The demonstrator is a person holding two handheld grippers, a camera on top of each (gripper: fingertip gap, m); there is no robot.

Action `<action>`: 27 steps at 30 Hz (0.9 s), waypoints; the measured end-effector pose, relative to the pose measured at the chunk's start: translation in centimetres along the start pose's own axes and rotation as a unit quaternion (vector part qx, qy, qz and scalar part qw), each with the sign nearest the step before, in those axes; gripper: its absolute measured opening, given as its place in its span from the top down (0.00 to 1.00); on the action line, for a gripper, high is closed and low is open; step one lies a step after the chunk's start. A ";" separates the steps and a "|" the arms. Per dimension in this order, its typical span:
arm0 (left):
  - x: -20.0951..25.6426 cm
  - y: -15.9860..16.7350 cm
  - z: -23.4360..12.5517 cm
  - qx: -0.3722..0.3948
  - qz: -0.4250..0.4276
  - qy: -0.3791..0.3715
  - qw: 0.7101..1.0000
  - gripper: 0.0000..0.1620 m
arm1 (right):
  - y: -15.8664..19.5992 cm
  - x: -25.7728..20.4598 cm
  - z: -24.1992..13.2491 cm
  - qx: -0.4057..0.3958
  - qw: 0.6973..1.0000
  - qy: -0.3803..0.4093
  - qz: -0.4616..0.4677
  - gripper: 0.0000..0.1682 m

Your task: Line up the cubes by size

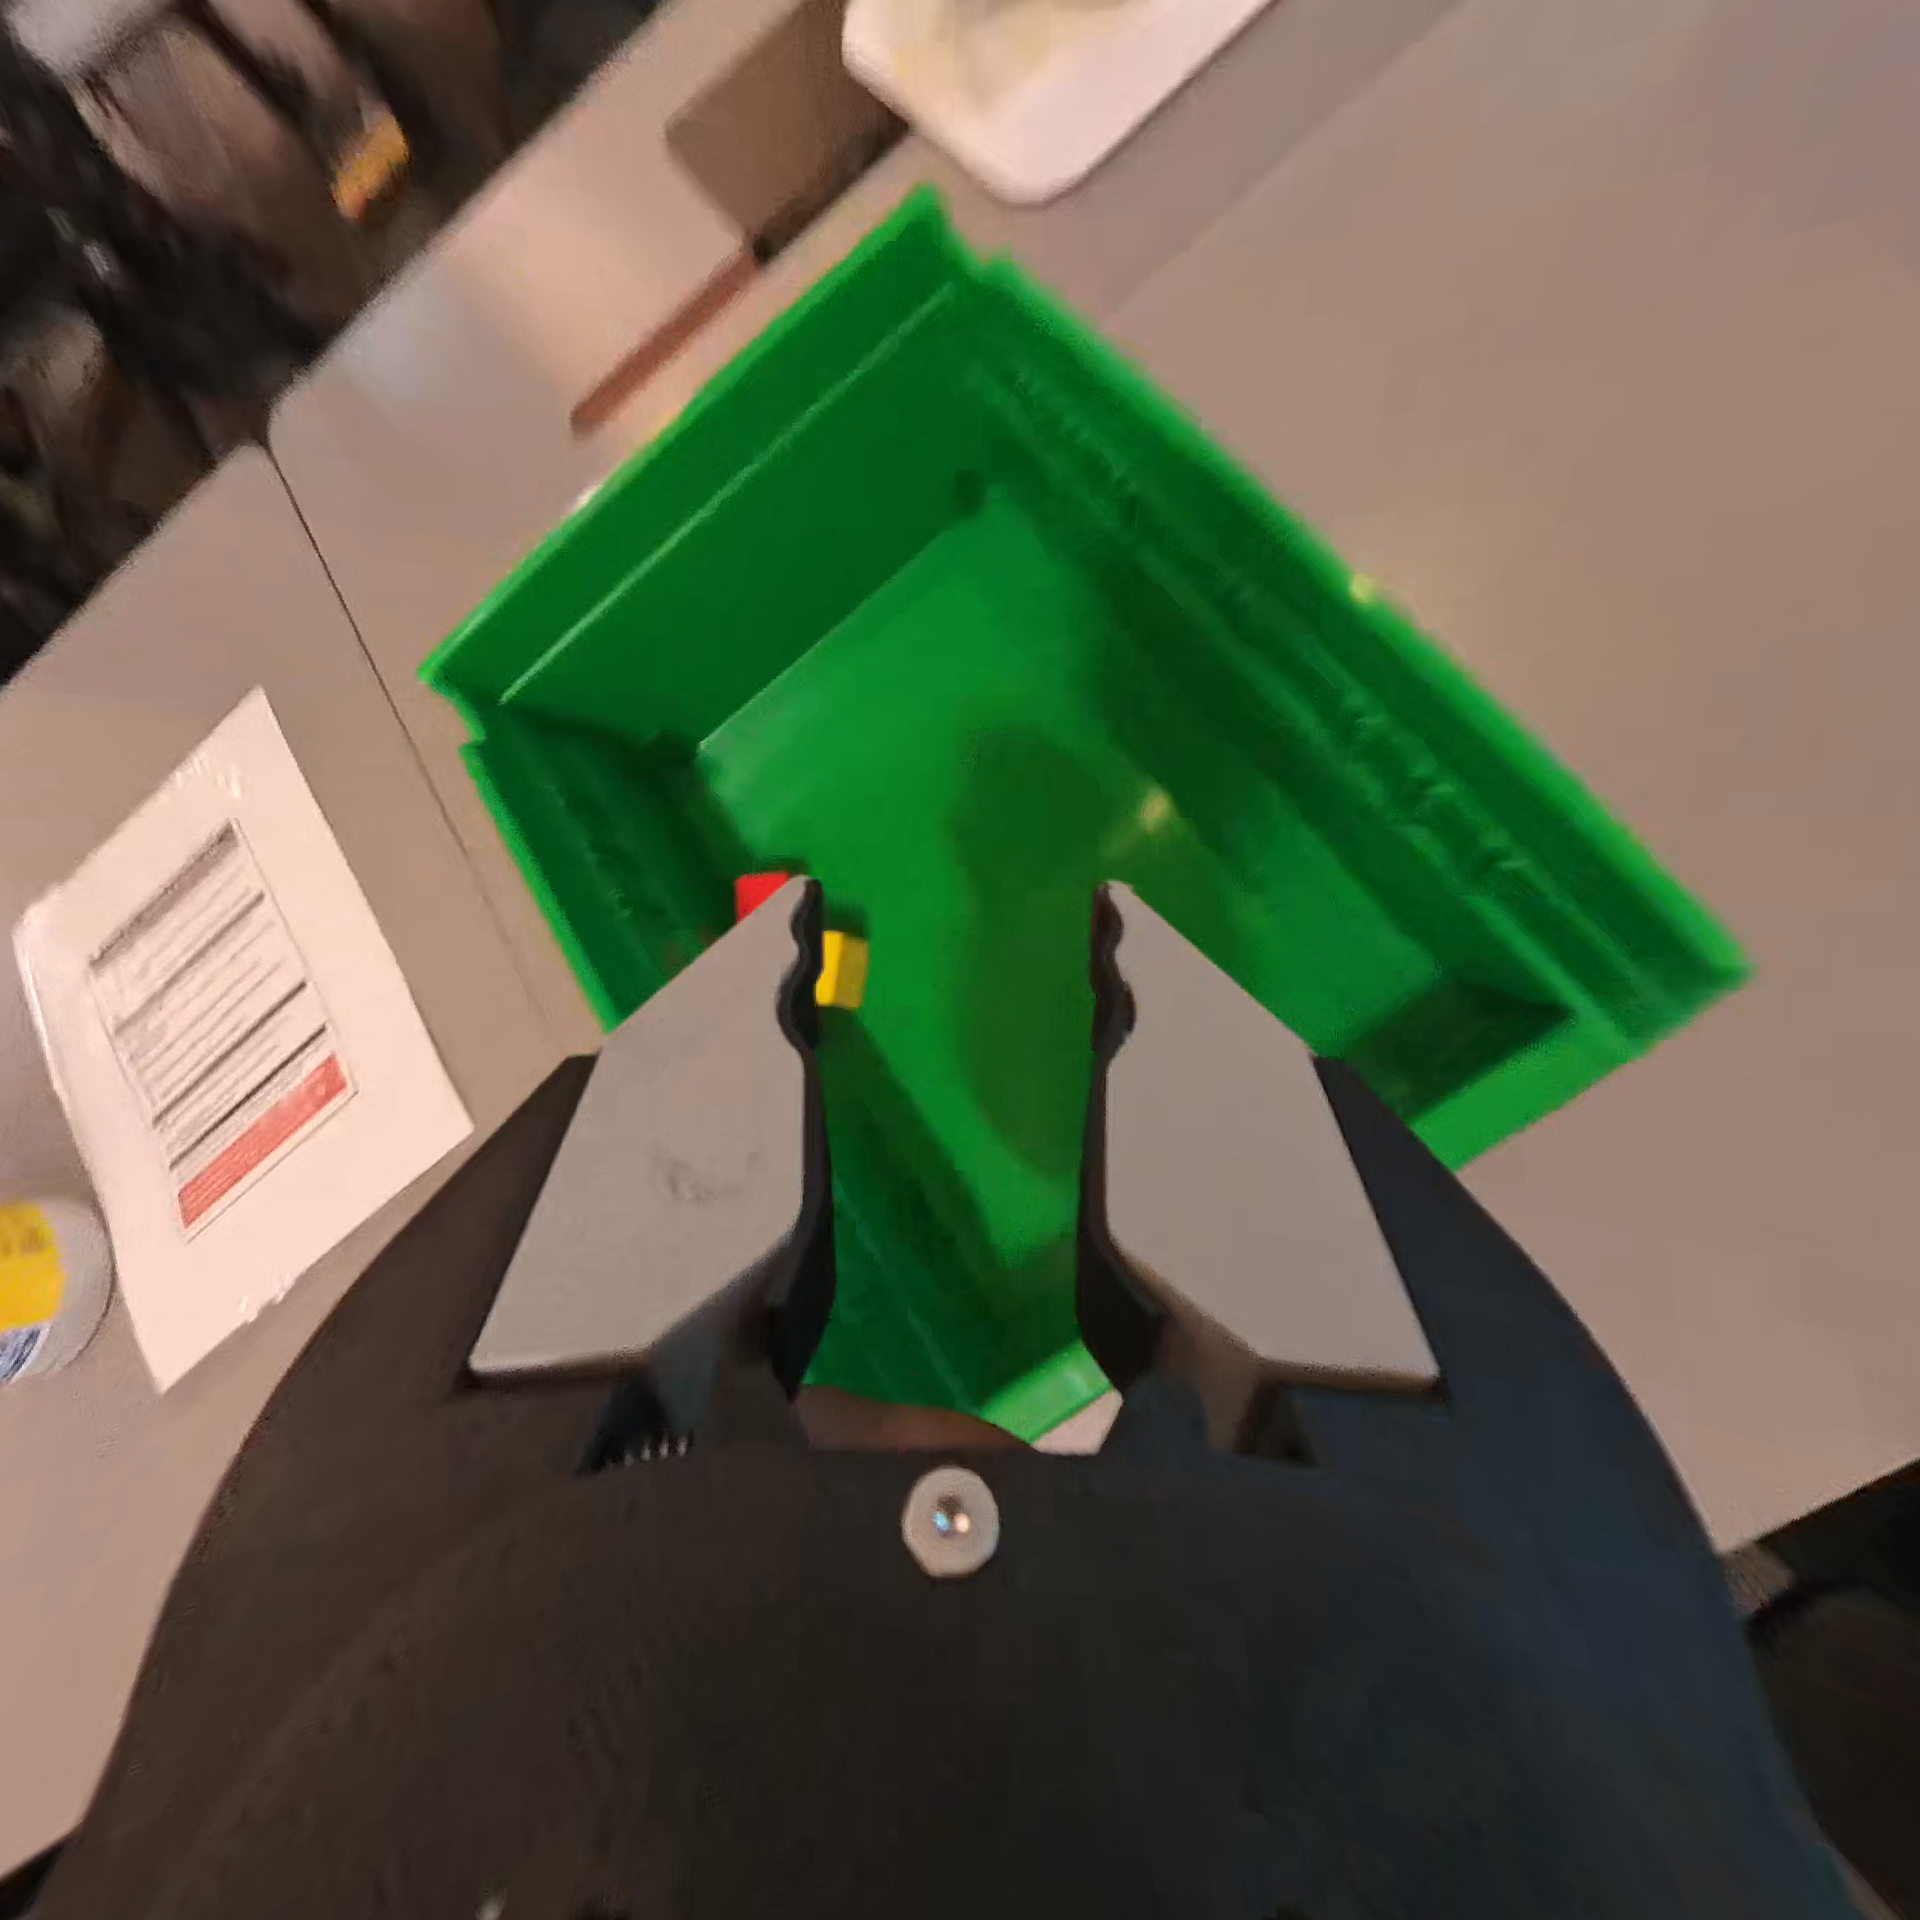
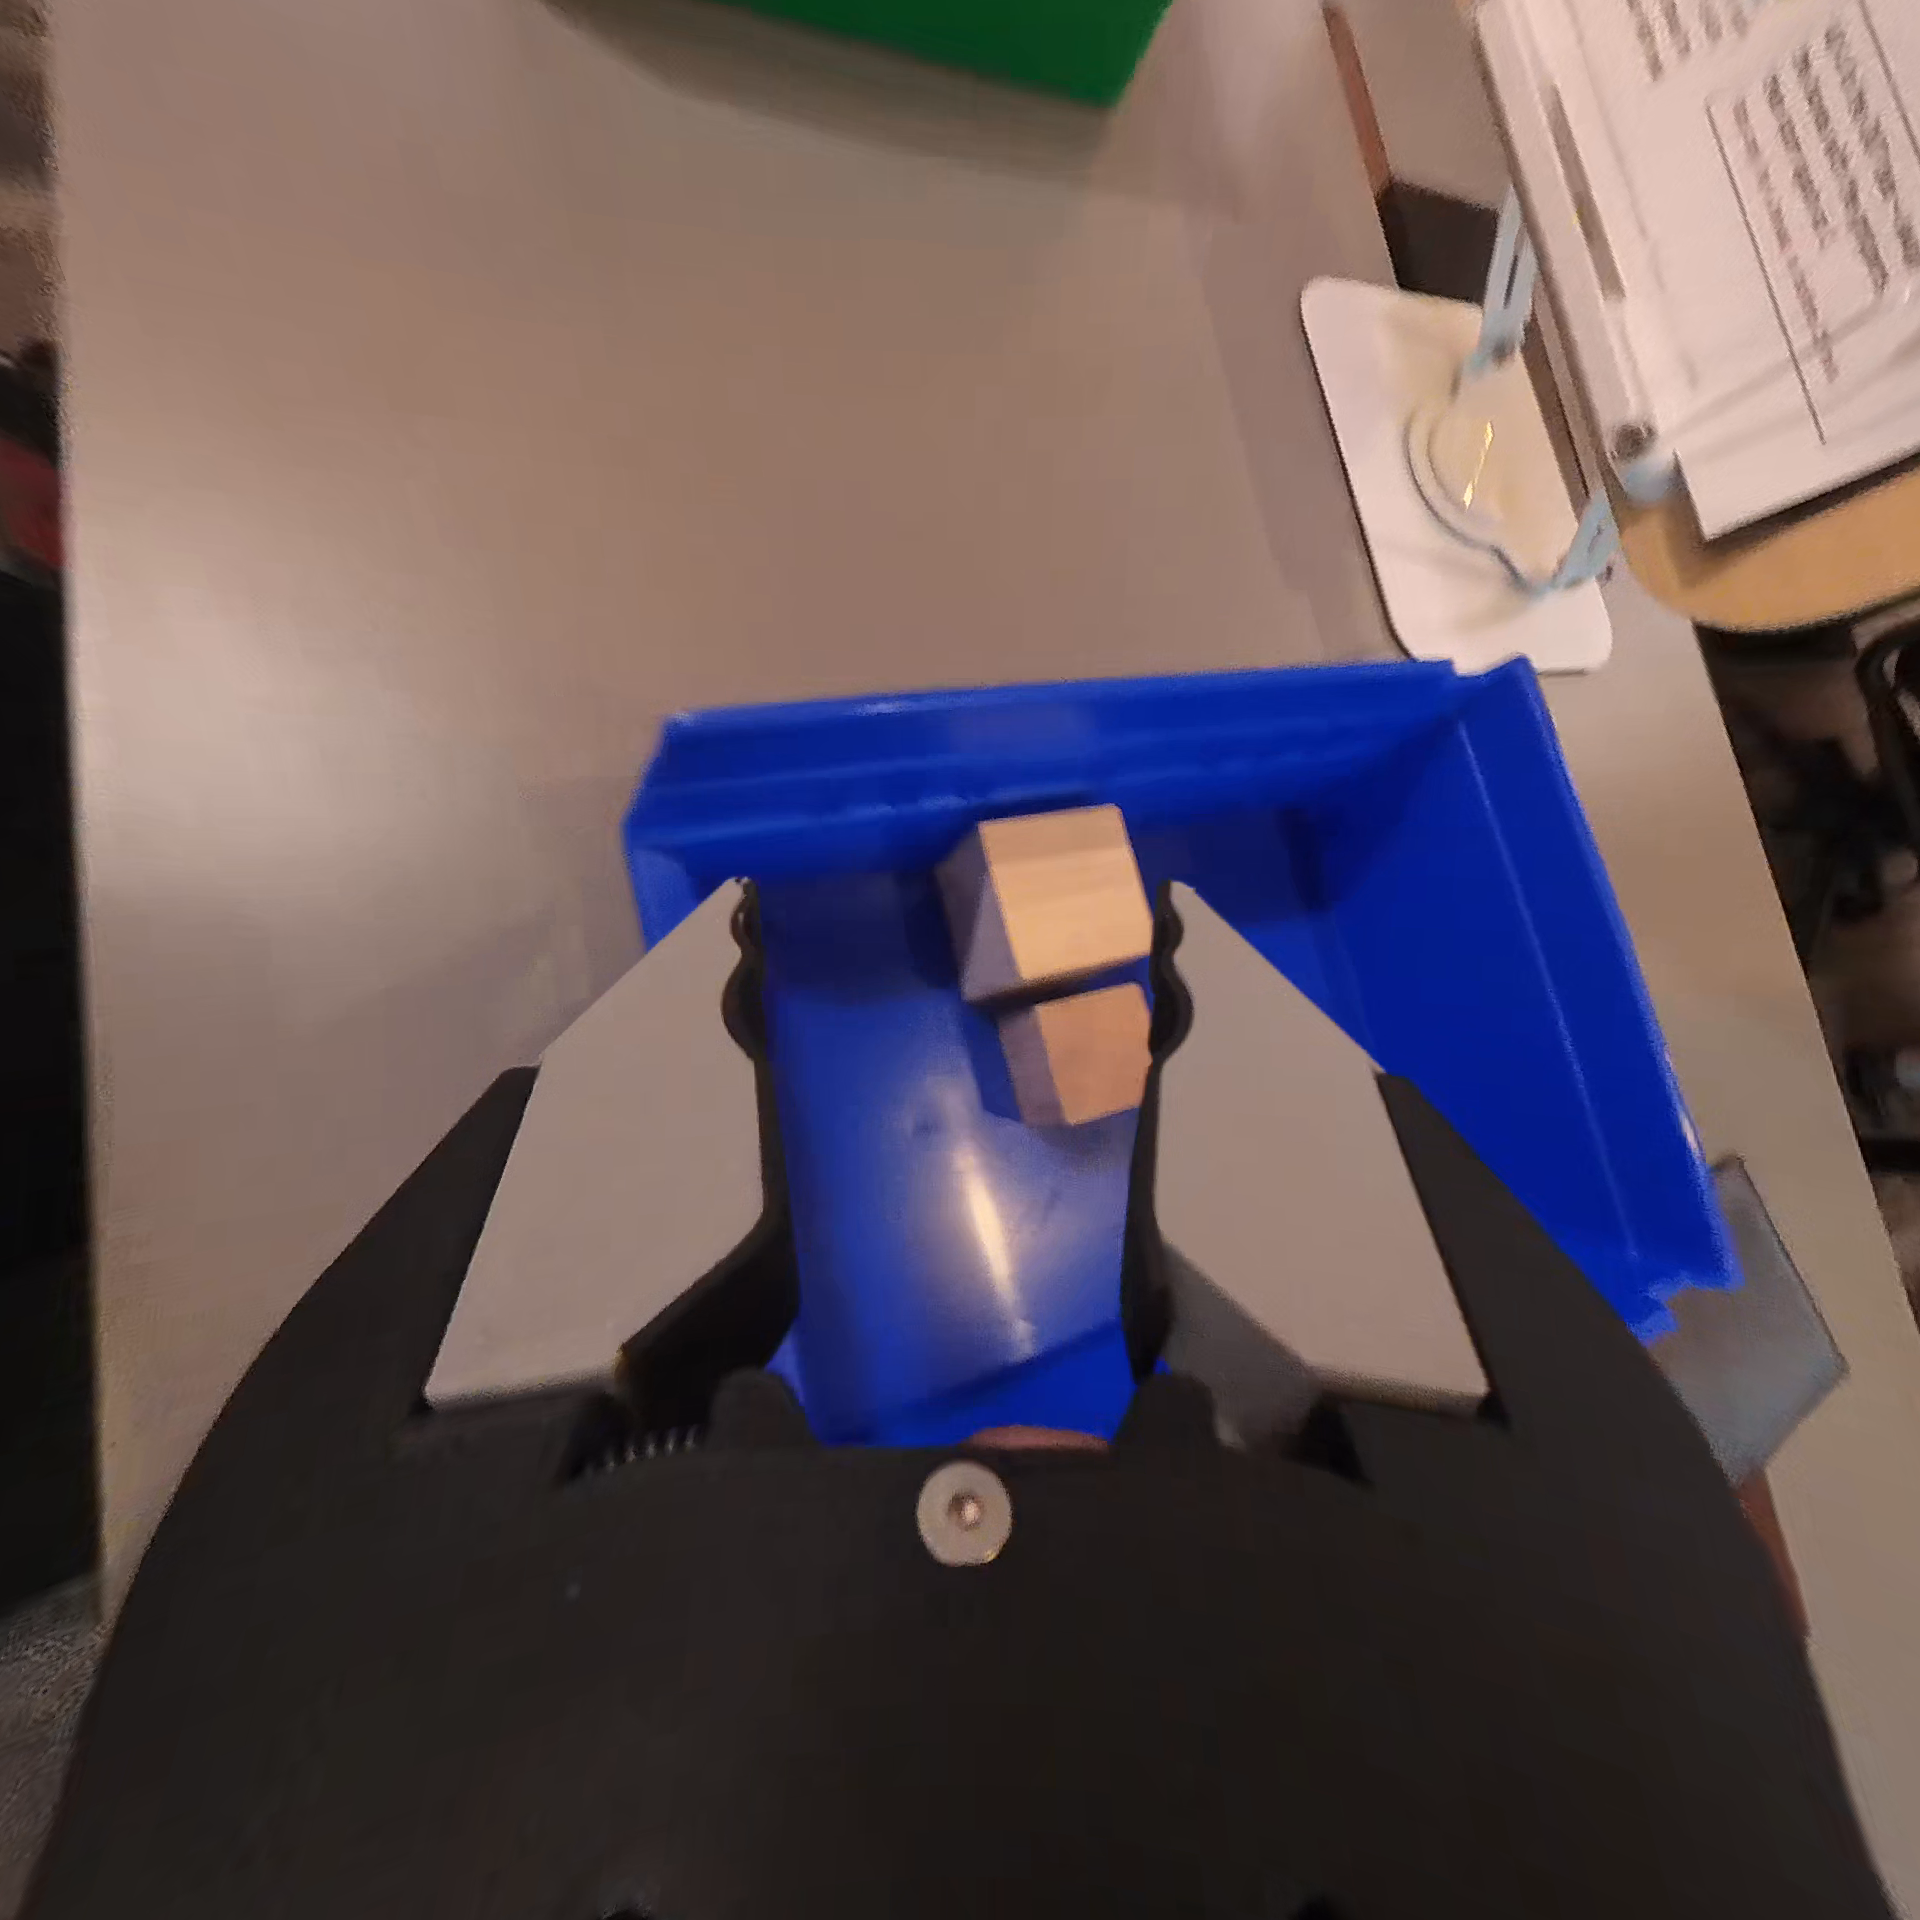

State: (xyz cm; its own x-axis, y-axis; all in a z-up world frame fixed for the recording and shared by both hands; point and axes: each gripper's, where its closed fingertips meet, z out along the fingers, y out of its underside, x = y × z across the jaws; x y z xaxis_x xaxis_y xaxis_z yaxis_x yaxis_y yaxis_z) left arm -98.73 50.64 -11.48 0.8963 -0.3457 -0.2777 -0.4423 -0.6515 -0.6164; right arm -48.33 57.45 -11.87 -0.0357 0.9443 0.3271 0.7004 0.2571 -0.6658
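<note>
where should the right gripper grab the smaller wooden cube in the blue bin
Across the smaller wooden cube's two flat side faces, coming down from above. The larger cube sits right against its far side, so only the left and right faces look free. The right gripper is already open above the blue bin.

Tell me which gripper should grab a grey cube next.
Right, probably. The right gripper hangs open over the blue bin with both grey cubes; the left gripper faces the green bin.

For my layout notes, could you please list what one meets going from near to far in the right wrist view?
Smaller wooden cube → larger wooden cube → far wall of the blue bin → bare grey table → green bin.
</note>
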 end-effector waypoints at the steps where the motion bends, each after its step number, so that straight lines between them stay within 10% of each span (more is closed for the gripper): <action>1: -1.2 0.5 1.1 -0.033 -0.007 -0.002 0.999 0.69 | -0.4 -1.1 -0.2 0.013 1.000 -0.005 -0.003 0.56; 11: -4.2 7.3 9.9 -0.295 0.011 -0.025 0.955 0.65 | -1.5 -7.4 -0.9 0.064 0.997 -0.040 -0.025 0.57; 27: -4.9 9.2 10.4 -0.357 0.091 -0.004 0.930 0.84 | -2.7 -9.2 -3.6 0.122 0.991 -0.058 -0.020 0.62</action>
State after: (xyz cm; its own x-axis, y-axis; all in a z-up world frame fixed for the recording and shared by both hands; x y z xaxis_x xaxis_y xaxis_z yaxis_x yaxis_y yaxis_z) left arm -106.83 53.35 -23.44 0.8033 -0.4906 -0.3376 -0.4928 -0.8659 0.0860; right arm -47.33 47.39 -10.71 -0.1522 0.9459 0.2864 0.5037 0.3235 -0.8010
